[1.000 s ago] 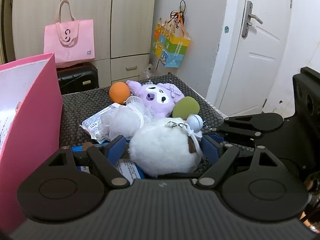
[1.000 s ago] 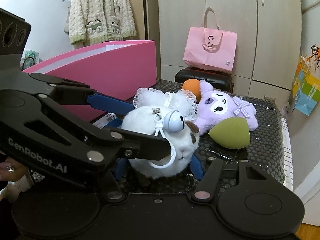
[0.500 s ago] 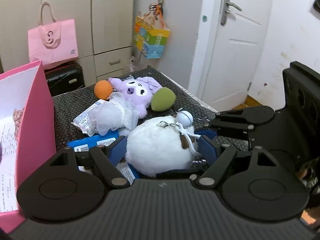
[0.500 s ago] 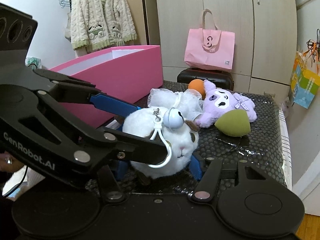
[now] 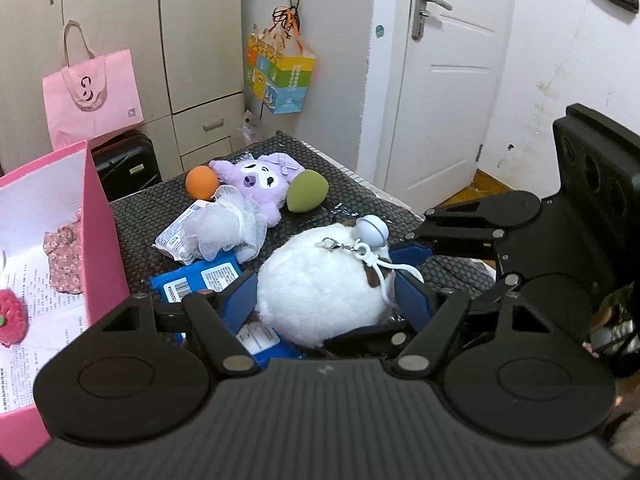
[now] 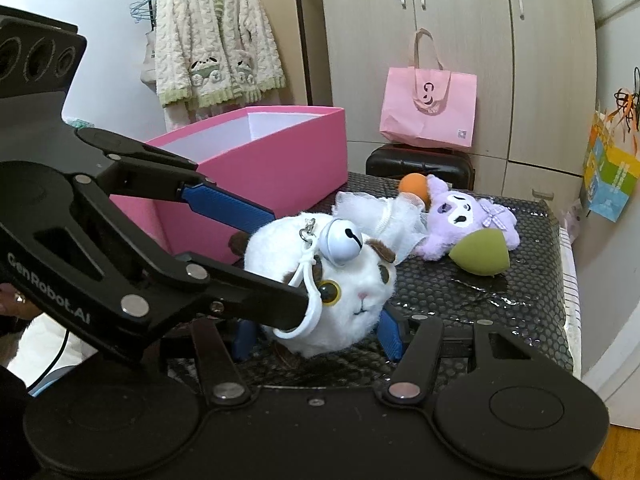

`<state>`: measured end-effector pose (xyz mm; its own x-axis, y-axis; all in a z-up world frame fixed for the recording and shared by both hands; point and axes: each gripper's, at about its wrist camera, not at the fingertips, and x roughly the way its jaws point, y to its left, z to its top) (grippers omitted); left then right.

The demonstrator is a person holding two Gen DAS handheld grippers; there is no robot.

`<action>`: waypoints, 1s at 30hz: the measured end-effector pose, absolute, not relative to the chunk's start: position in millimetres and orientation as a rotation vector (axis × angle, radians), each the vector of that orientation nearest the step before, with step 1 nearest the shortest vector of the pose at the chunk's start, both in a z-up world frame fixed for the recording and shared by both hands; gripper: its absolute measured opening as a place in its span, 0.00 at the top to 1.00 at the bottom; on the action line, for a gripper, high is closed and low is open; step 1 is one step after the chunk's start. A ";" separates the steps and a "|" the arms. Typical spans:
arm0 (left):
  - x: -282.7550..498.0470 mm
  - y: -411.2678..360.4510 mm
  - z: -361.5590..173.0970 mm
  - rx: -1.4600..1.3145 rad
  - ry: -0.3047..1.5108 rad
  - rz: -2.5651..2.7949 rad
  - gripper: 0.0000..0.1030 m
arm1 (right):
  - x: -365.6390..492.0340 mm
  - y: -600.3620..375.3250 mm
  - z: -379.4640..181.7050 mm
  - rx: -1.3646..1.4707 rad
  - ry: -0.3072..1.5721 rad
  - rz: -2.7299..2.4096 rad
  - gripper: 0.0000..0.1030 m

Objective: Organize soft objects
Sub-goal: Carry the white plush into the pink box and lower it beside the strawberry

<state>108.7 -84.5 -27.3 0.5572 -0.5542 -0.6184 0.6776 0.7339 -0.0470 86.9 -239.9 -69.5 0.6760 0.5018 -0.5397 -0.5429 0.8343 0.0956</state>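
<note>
We see the pink box point(image 5: 100, 236) at the left of the desk point(image 5: 160, 208) holding a floral fabric piece point(image 5: 64, 260) and a red knitted item point(image 5: 12, 316). Our left tool point(image 5: 326, 294) and right tool point(image 6: 316, 330) both clamp the white plush cat point(image 6: 348, 284), now raised off the desk compared with a second ago. It is round and fluffy, with brown ears, yellow eyes and a silver bell point(image 6: 342, 242) on a white clip.

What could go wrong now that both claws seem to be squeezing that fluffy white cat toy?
Both the left gripper and right gripper clamp the white cat plush, so pulling apart could stretch it or make it slip. Its bell and white plastic loop lie against the left finger and might snag when it is released into the pink box.
</note>
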 end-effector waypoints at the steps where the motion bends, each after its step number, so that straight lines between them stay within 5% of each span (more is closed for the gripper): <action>1: 106.2 -82.0 -25.5 0.207 0.656 -0.736 0.28 | 84.3 -239.0 -67.1 -0.077 0.586 0.592 0.37; 30: 64.3 32.2 43.8 0.054 0.799 -0.697 0.28 | 45.4 -152.1 15.1 -0.244 0.610 0.903 0.38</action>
<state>64.3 32.2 43.8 0.4888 -0.5535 -0.6743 0.5928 0.7779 -0.2088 45.4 -152.1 15.1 0.4653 0.6598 -0.5901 -0.7937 0.6061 0.0518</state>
